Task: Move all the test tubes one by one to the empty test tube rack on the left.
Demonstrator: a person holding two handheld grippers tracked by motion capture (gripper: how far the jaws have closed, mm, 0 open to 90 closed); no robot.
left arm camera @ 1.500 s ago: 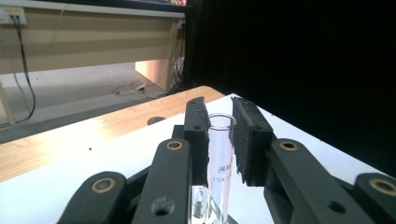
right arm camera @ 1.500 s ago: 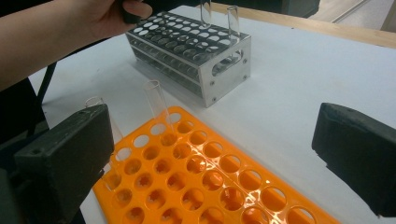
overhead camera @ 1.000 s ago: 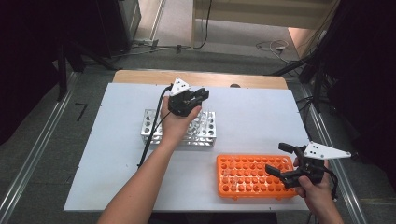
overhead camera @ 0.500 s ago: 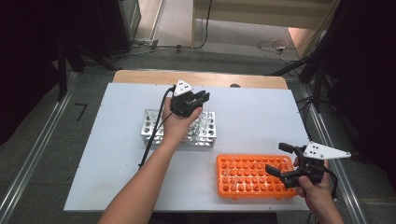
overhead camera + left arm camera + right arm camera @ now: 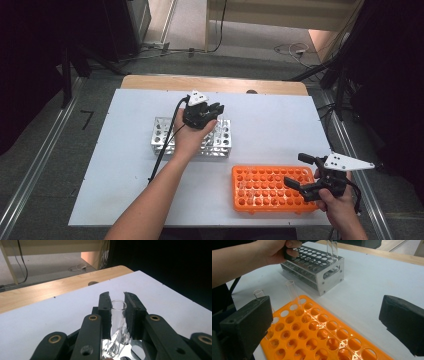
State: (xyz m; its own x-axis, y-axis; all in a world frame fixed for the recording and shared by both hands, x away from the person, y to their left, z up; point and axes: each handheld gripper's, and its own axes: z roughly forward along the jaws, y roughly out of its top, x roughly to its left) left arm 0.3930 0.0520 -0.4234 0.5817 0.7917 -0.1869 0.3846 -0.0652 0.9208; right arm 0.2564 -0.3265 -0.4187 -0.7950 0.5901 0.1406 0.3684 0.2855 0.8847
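Nearest the person, at the table's front right, the right gripper [image 5: 303, 172] hovers over the right end of the orange rack [image 5: 267, 190], its jaws spread wide with nothing between them; in the right gripper view the two black pads [image 5: 245, 322] stand far apart at either side of the rack's rows of round holes. Two clear glass tubes [image 5: 293, 293] stand upright in holes at the far left corner of that rack in the right gripper view, one taller than the other; the rest of the holes in sight hold nothing. The rack lies flat on the white table [image 5: 270, 135], close to its front edge. Farther back, left of centre, the metal rack [image 5: 220, 142] sits on the table, well apart from the orange one. The person's left hand [image 5: 187, 140] reaches over it, and the left gripper [image 5: 212, 111] sits above the rack's far right part. Its jaws are drawn in narrow and clamp a glass tube [image 5: 117, 317] between the pads, just under the tube's open rim; the tube stands upright with its lower part down in the metal rack. In the right gripper view, tubes rise from that same end of the metal rack. Beyond the white table runs a strip of wooden tabletop [image 5: 150, 82], then the grey floor [image 5: 260, 42] with loose cables.
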